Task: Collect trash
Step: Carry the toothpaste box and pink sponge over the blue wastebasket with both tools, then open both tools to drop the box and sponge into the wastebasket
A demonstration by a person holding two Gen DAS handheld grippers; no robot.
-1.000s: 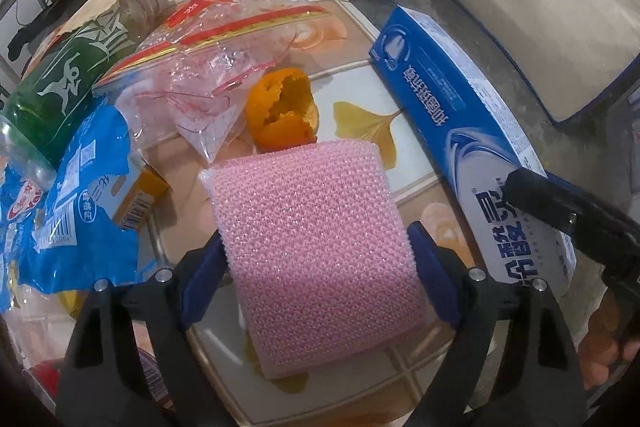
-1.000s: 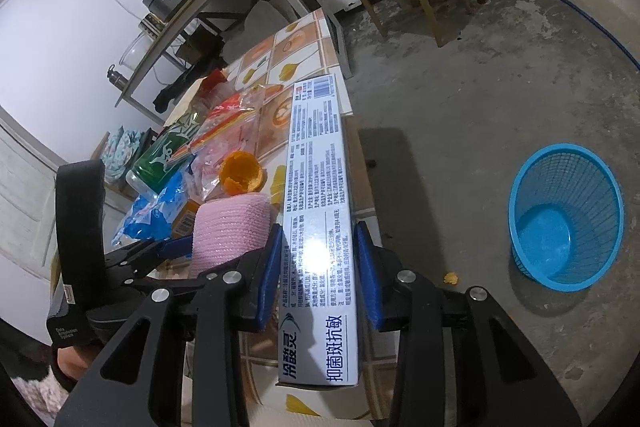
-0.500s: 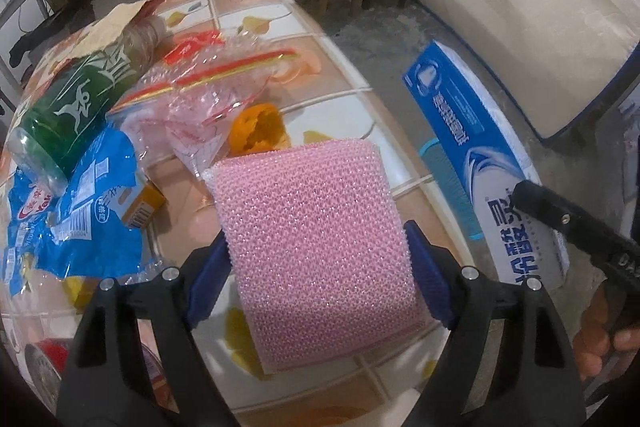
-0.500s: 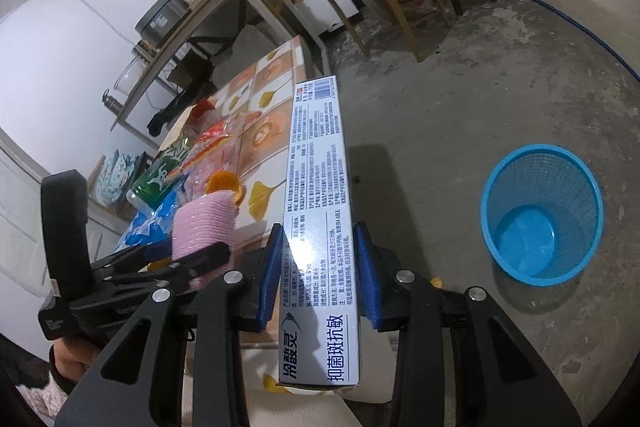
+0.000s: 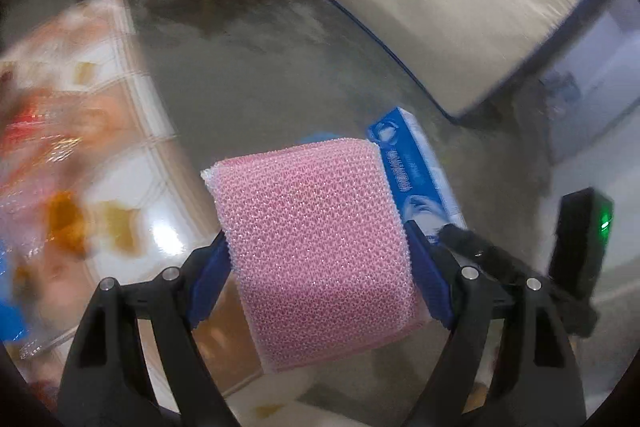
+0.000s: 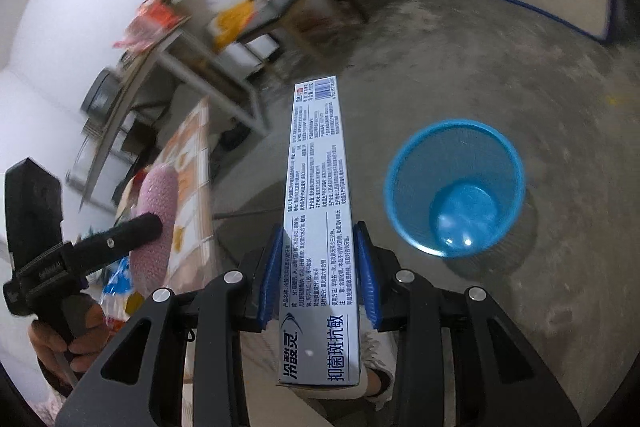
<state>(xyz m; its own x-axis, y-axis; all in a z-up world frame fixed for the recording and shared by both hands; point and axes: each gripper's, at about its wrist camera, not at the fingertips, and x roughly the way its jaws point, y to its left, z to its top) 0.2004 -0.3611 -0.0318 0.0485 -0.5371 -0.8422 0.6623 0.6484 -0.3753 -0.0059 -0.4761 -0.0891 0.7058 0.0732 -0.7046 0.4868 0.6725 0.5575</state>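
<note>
Both carried items have swung off the counter (image 5: 132, 131) and now hang over the concrete floor (image 6: 500, 59). Left tool (image 5: 320, 263) stands wide, clamped on the pink sponge (image 5: 320, 239); right tool (image 6: 318, 275) is narrow, gripping the toothpaste box (image 6: 318, 195). Just right of the box, an empty-looking blue basket (image 6: 404, 163) stands on the floor. Blurred clutter, perhaps wrappers, covers the counter; a metal table (image 6: 180, 55) stands by the white wall.

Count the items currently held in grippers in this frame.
2. A pink scrub sponge sits clamped in the left gripper, and a long toothpaste box in the right gripper, beside the blue mesh wastebasket on the floor. Nothing else appears gripped.
</note>
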